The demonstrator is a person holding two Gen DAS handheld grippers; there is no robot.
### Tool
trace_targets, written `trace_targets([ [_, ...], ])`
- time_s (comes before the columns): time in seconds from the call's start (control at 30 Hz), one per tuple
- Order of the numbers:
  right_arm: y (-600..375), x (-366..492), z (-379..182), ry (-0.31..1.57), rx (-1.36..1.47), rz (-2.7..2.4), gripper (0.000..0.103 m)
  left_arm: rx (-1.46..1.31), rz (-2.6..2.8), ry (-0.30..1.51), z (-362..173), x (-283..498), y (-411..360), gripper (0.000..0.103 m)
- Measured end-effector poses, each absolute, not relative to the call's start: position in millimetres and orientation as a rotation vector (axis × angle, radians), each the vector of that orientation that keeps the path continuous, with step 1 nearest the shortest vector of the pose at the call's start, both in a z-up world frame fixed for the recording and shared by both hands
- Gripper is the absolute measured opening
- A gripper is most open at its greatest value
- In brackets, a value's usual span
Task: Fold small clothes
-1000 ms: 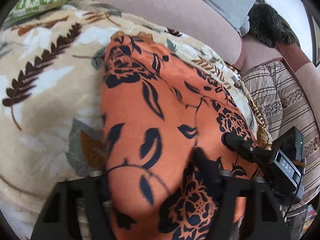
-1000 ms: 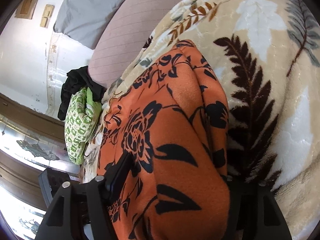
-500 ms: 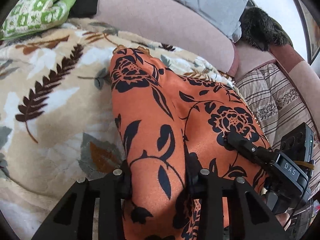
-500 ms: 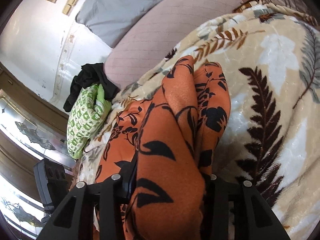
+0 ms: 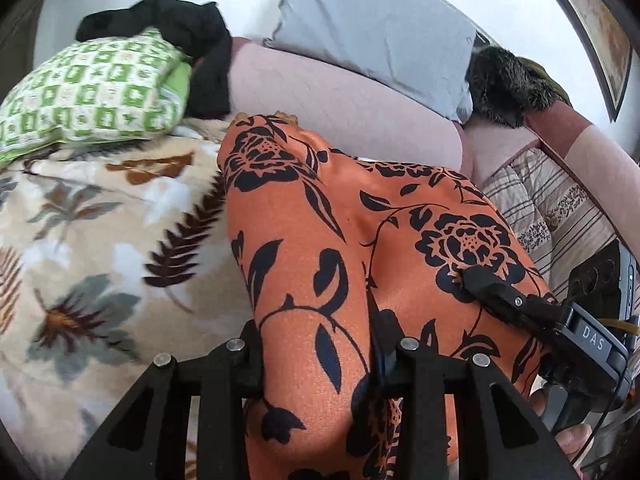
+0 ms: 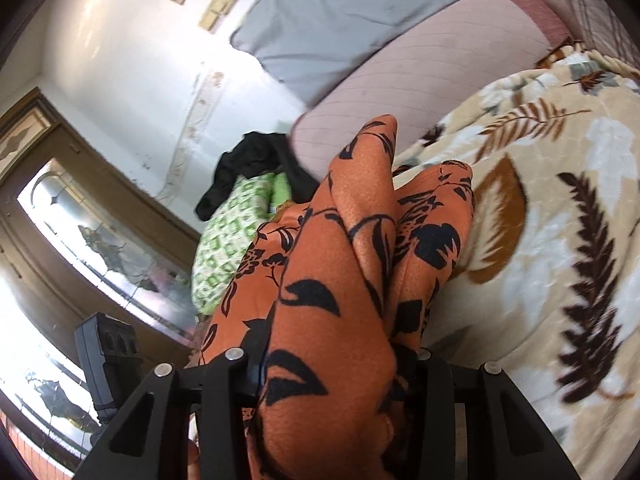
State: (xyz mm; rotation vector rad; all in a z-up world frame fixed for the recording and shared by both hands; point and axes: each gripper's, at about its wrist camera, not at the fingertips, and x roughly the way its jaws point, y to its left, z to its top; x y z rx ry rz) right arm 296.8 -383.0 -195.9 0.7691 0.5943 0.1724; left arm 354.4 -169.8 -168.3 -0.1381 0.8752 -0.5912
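An orange garment with black flowers (image 5: pixel 320 248) is lifted off the leaf-patterned blanket (image 5: pixel 100 240). My left gripper (image 5: pixel 320 364) is shut on its near edge, cloth bunched between the jaws. My right gripper (image 6: pixel 332 364) is shut on the other near edge of the same garment (image 6: pixel 344 280), which rises in folds ahead of it. The right gripper also shows at the right of the left wrist view (image 5: pixel 480 284), pinching the cloth. The fingertips of both are hidden by fabric.
A green patterned pillow (image 5: pixel 92 96) with a black garment (image 5: pixel 188 28) on it lies at the back left. A pink sofa back (image 5: pixel 360 108), a grey cushion (image 5: pixel 372 32) and a striped cover (image 5: pixel 560 208) stand behind. A window (image 6: pixel 100 256) is at the left.
Both grippers have closed on the garment's near edges and raised it off the blanket. The cloth now hangs in folds, and both views tilt up toward the sofa back.
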Motion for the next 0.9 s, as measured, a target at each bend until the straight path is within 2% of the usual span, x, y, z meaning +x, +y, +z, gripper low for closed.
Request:
trace_targets([
  [0.47,-306,278,-196,0.601,0.777,0.238,0.044,-0.094,-0.503,0.836,-157,313,-106,0.038],
  [0.9,-274,248,-217,0.642,0.786,0.229,0.044,-0.043,-0.500,0.864,-170,287,-83,0.038],
])
